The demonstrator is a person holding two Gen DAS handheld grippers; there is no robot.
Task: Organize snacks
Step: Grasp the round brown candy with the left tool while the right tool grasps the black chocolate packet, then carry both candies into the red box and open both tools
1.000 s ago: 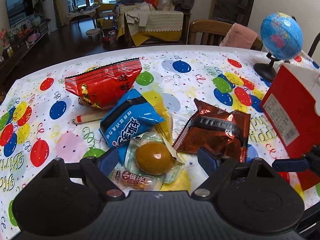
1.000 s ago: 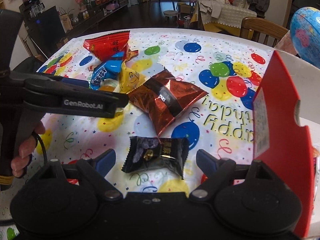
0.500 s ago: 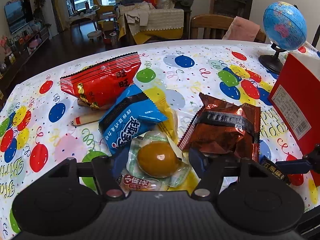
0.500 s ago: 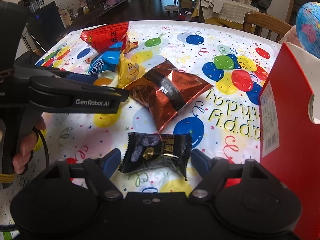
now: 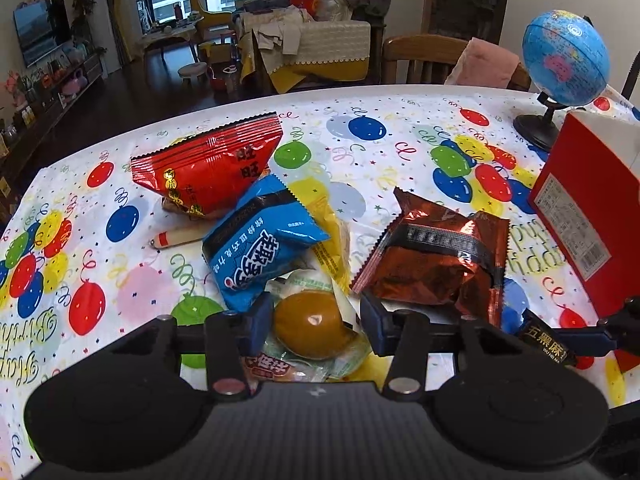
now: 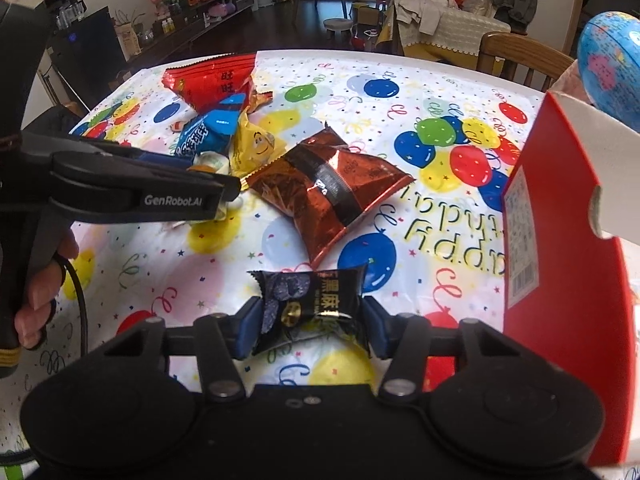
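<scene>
My left gripper [image 5: 314, 320] has closed around a clear packet with a brown egg [image 5: 310, 324]; its blue pads touch the packet's sides on the table. My right gripper [image 6: 310, 326] has closed around a black sesame snack packet [image 6: 310, 308], pads against both ends. That packet also shows in the left wrist view [image 5: 546, 342]. A red bag [image 5: 208, 168], a blue bag [image 5: 260, 244], a yellow bag [image 6: 254, 144] and a copper foil bag [image 5: 436, 256] lie on the balloon tablecloth [image 5: 120, 288]. A red box [image 6: 560, 248] stands open at the right.
A globe [image 5: 566, 60] stands at the back right beside the red box [image 5: 580, 216]. A small wooden stick [image 5: 180, 238] lies left of the blue bag. Chairs [image 5: 424, 56] stand behind the table. The left gripper's body [image 6: 120, 192] crosses the right wrist view.
Both grippers have narrowed from wide open until their pads reach the packets. The left has moved forward around the egg packet, the right around the black packet.
</scene>
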